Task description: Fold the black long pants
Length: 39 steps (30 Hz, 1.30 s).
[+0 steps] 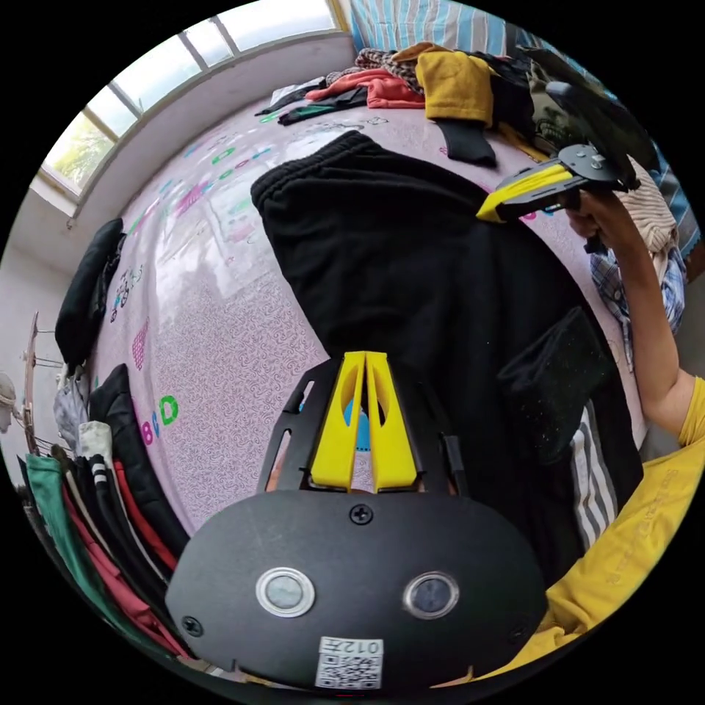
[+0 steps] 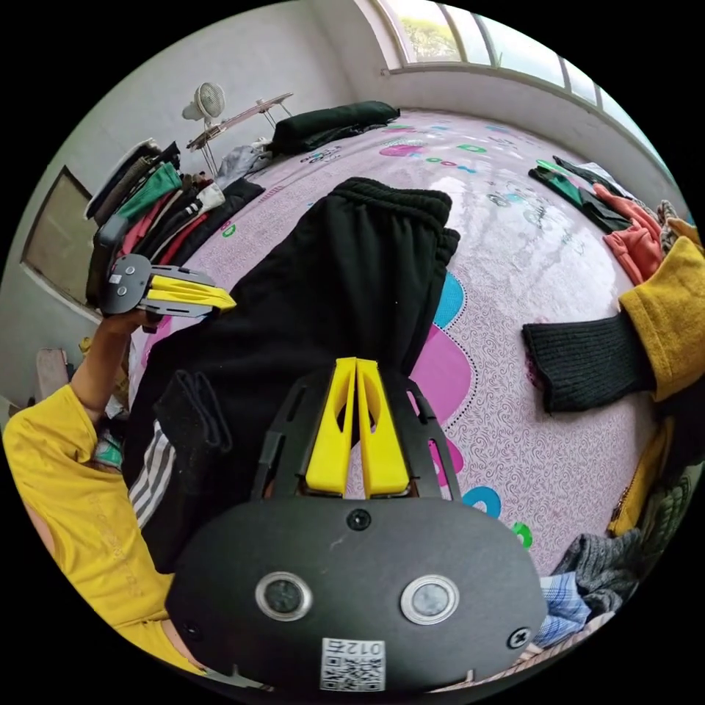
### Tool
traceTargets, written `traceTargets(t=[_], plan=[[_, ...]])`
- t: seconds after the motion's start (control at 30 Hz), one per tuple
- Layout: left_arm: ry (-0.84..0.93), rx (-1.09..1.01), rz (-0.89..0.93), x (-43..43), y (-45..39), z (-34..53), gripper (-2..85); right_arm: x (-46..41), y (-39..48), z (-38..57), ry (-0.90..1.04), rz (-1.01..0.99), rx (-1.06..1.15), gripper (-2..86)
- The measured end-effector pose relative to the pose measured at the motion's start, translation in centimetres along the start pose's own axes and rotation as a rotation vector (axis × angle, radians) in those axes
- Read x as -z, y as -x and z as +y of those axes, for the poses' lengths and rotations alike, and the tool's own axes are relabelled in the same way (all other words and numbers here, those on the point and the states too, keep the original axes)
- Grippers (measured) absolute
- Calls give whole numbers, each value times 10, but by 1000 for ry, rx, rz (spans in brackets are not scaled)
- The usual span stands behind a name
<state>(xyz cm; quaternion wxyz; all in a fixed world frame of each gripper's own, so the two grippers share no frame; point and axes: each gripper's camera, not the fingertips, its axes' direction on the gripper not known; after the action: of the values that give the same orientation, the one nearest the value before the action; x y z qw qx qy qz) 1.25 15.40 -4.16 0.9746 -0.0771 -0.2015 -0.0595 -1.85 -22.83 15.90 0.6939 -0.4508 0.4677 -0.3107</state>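
The black long pants lie flat on the pink patterned mat, waistband at the far end. A turned-over leg end lies near the person. My left gripper has its yellow jaws together at one side edge of the pants. It also appears in the right gripper view, held in a hand. My right gripper is shut at the opposite side edge, and it appears in the left gripper view too. I see no cloth lifted between either pair of jaws.
A loose clothes pile with a yellow garment and a black ribbed sleeve lies on one side. Stacked folded clothes line the other. A striped garment lies under the pants' near end, by the person's yellow shirt.
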Motion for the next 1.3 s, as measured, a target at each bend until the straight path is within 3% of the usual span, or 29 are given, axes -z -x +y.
traceTargets(t=[0.1,0.23,0.37,0.63,0.8,0.9,1.0,1.13,1.3], plan=[[18,76,-4,7,9,23,-1,10,-2,6,-84,-39,-45,4],[-159,173,186,49,11,109,2,41,12,52,-307,-121,-166,18],[-204,188,322,51,-19,169,3,42,18,109,-244,-205,-326,60],[-154,226,241,19,-37,204,4,39,47,176,-255,-273,-455,66],[-90,282,325,-3,-22,213,3,19,63,172,-196,-261,-451,34],[-144,214,337,17,-32,217,3,46,76,180,-280,-261,-419,22],[-42,110,312,-2,-54,218,1,27,71,184,-203,-251,-479,16],[-127,168,381,1,-33,243,1,3,80,192,-214,-309,-507,15],[-236,420,274,16,38,301,3,28,151,198,-293,-57,-430,13]])
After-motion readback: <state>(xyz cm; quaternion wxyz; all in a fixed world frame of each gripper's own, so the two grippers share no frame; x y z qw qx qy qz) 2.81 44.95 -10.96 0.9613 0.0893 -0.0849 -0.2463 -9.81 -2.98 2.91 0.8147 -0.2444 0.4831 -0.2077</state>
